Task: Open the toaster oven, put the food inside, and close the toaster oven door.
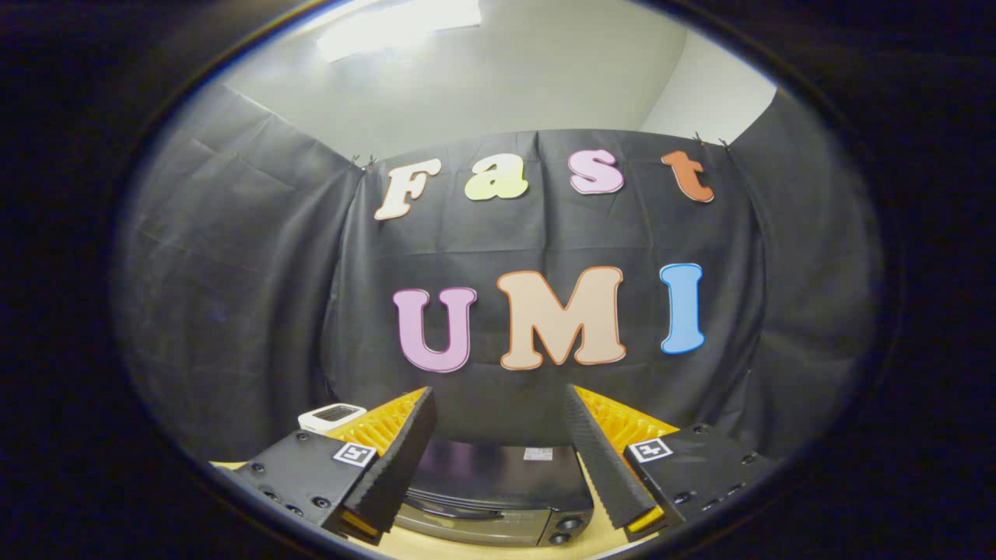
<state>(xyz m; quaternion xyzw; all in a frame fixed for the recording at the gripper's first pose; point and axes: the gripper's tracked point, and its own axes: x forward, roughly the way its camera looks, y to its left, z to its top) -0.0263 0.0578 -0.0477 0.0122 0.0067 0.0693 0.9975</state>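
I've got the jaws (502, 404) spread wide, nothing held between the fingers (401, 459), air only in the gap

Down low between the two fingers sits the toaster oven (498, 490), dark-bodied, on a pale wooden surface (467, 548). I'm looking down onto its top panel and the upper part of its front. The door (459, 517) looks closed, its handle (451, 509) running as a bar across the front near the top edge. Two round knobs (566, 529) sit at the front's right end, one above the other. A small pale label (538, 453) lies on the oven's top toward the back

I can't see through the door from this angle, so what the oven holds I cannot tell

The oven is ahead of and below the fingertips, not touching them. Off to the left, past the left finger, a small white device (331, 416) with a dark grille on top sits near the cloth wall (233, 311); I can't make out what it is. Behind the oven, the black cloth hangs as a backdrop, and above it a pale ceiling (506, 70) with a bright light panel (397, 23)
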